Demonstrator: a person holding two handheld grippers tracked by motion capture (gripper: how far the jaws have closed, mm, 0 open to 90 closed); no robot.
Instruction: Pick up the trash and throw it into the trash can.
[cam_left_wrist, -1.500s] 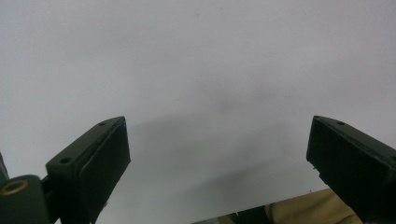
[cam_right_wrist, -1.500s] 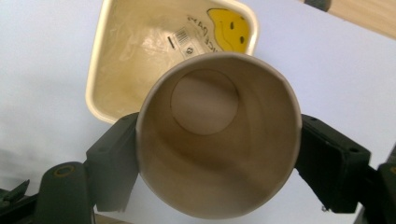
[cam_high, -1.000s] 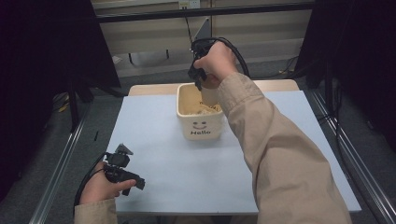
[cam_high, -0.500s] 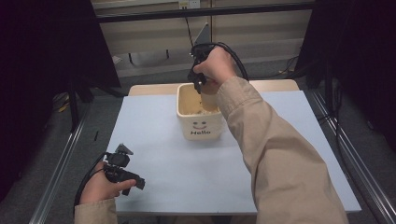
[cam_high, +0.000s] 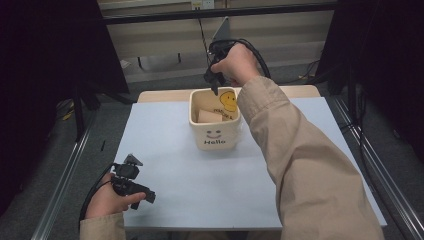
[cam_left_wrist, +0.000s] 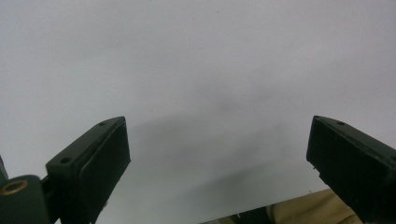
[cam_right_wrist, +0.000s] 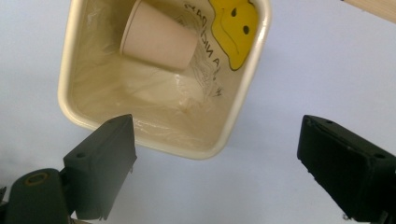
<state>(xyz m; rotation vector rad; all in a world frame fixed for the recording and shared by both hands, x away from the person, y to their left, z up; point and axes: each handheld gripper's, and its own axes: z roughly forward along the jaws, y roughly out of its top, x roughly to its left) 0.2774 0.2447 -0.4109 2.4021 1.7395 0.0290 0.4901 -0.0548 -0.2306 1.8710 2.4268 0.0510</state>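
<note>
- While the left gripper (cam_high: 131, 184) rests at the near-left corner of the table (cam_high: 165, 175), its jaws stand wide apart over bare white surface, holding nothing; a tan sleeve (cam_left_wrist: 299, 212) edges into the bottom of the left gripper view.
- Moving up the table, the bin (cam_high: 215, 137) sits in the middle, cream, square, a smile and "Hello" on its near face, a clear liner (cam_right_wrist: 154, 93) crumpled inside.
- Down in that bin lies the cup (cam_right_wrist: 159, 39), tipped on its side against one wall, next to a yellow smiley printed on the inside.
- Further on, the right gripper (cam_high: 216, 80) hangs above the bin's far rim, pointing down; in the right gripper view its jaws are spread wide with nothing between them, the bin's mouth below and a little to one side.
- My read: the cup is in and let go, so the drop step looks done and the hand is at the release point.
- Next move, as I judge it: lift the right gripper straight up and back, jaws kept apart, clear of the rim so the light bin isn't nudged or the liner snagged.
</note>
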